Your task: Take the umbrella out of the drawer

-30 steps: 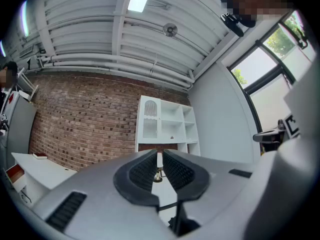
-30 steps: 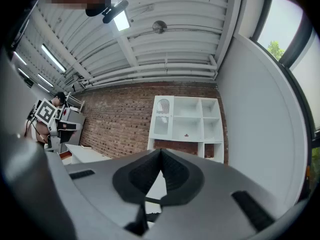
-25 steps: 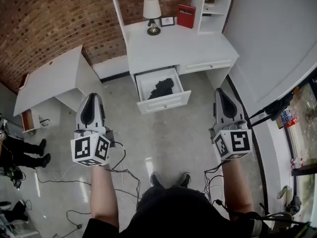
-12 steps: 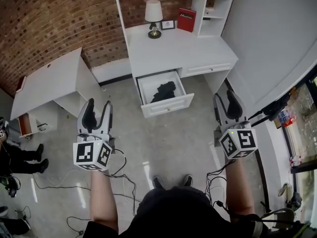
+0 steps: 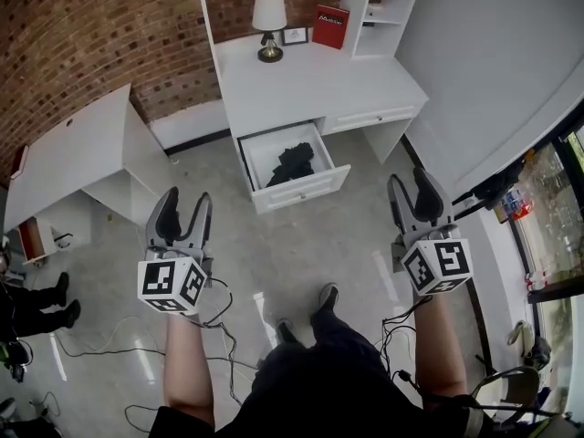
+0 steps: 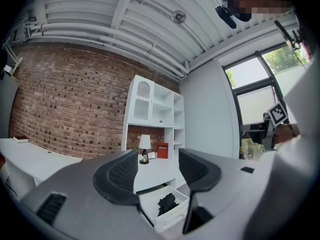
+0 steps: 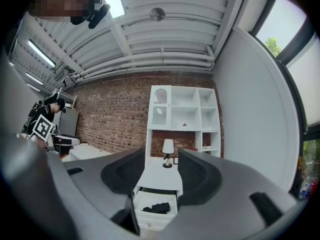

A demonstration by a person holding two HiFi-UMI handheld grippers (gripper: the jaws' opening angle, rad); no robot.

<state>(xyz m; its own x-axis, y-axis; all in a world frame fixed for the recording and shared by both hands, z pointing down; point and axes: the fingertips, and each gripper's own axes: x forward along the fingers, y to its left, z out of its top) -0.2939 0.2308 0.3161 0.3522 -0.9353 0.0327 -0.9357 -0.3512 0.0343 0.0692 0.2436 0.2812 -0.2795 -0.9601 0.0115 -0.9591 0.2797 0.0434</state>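
Currently left gripper (image 5: 186, 203) jaws stand apart, just been opening, nothing between them. Right gripper (image 5: 412, 194) same: jaws spread wide, just been opening, empty. Both held level above the floor (image 5: 301, 254), well apart from the drawer (image 5: 306, 190). Black umbrella (image 5: 294, 161) lies inside that pulled-out drawer, under the white tabletop (image 5: 310, 80); lamp (image 5: 268, 24) and red book (image 5: 330, 26) sit on top.

The red book (image 5: 330, 26) on the desk (image 5: 310, 85) bears white lettering, too small to read.
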